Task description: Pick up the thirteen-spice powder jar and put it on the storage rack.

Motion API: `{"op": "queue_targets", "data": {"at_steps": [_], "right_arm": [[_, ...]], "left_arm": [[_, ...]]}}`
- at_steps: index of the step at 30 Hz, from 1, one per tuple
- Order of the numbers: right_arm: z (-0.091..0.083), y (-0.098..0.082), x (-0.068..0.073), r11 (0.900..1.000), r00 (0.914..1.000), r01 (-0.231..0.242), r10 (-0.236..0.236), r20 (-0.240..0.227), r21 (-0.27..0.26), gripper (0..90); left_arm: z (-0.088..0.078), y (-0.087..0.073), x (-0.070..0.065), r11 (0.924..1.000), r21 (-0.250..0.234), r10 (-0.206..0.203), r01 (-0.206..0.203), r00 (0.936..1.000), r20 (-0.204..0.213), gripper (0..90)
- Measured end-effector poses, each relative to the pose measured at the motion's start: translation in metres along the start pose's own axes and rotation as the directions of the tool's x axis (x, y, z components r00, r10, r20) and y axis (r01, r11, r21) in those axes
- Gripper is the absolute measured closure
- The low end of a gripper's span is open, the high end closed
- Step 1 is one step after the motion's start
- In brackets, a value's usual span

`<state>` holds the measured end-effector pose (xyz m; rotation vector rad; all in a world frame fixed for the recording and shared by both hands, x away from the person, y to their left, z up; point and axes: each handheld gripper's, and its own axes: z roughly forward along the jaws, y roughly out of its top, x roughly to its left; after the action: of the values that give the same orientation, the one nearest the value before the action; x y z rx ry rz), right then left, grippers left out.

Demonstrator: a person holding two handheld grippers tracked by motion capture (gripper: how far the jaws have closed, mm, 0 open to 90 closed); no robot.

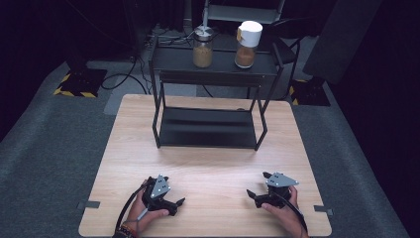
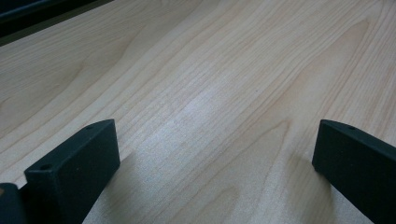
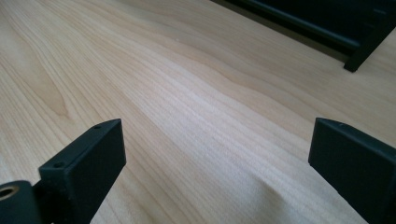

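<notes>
Two hand-held black grippers rest low over a light wooden table [image 1: 208, 171]. My left gripper [image 1: 179, 202] sits near the front left, held in a hand, its jaws open and pointing right toward the middle. My right gripper [image 1: 251, 194] sits near the front right, jaws open and pointing left. In the left gripper view the left gripper [image 2: 215, 154] has bare wood between its wide-apart jaws. The right gripper [image 3: 217, 154] in its own view also spans only bare wood. Neither holds anything.
A black two-tier metal rack [image 1: 208, 126] stands at the table's far half. On its top shelf stand a glass jar with a metal lid [image 1: 203, 47] and a jar with a white cap [image 1: 246, 44], both with brown contents. Grey carpet surrounds the table.
</notes>
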<state>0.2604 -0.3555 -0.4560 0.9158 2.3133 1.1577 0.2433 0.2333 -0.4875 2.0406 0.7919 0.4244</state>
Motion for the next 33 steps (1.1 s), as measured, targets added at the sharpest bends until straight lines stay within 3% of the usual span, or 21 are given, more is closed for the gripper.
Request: {"op": "queue_targets", "data": {"at_steps": [13, 20, 26, 33], "right_arm": [[0.005, -0.005, -0.007, 0.997, 0.9981, -0.048, 0.05, -0.035, 0.067, 4.7], [0.004, -0.009, -0.005, 0.997, 0.9985, -0.049, 0.05, -0.022, 0.053, 5.0], [0.004, -0.029, -0.003, 0.999, 0.9987, -0.049, 0.049, -0.01, -0.02, 4.0], [0.003, -0.029, -0.001, 0.998, 0.9985, -0.055, 0.055, -0.003, -0.02, 3.8]], "left_arm": [[0.0, 0.0, 0.0, 1.0, 0.0, 0.0, 0.0, 1.0, 0.0, 0.1], [0.0, 0.0, 0.0, 1.0, 0.0, 0.0, 0.0, 1.0, 0.0, 0.1], [0.0, 0.0, 0.0, 1.0, 0.0, 0.0, 0.0, 1.0, -0.001, 0.1], [0.0, 0.0, 0.0, 1.0, 0.0, 0.0, 0.0, 1.0, 0.0, 0.1]]}}
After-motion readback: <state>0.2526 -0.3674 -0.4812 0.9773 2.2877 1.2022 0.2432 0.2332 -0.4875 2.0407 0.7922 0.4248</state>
